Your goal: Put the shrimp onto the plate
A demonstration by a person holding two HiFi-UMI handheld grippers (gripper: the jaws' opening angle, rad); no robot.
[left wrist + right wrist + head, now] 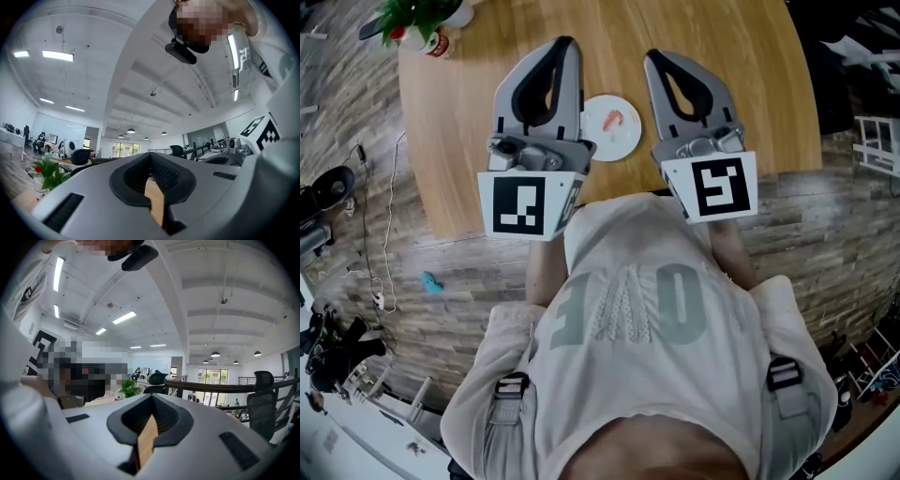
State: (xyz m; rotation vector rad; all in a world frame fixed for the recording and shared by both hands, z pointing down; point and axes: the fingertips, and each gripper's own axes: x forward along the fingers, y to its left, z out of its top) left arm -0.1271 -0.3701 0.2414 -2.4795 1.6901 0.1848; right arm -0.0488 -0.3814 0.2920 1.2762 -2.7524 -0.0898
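A small white plate (610, 127) sits on the round wooden table (469, 122), and an orange shrimp (615, 119) lies on it. Both grippers are held up close to the person's chest, above the table's near edge, pointing away. My left gripper (565, 43) is just left of the plate, my right gripper (654, 56) just right of it. On each, the jaws meet at the tips with nothing between them. In the left gripper view the left gripper (152, 159) points out across the room, and so does the right gripper (152, 400) in its own view. Neither view shows the plate.
A potted plant (420, 19) stands at the table's far left corner; the same plant (47, 174) shows low on the left in the left gripper view. Cables (384, 272) and a small blue object (432, 283) lie on the wood floor to the left. Office chairs (262, 404) stand beyond.
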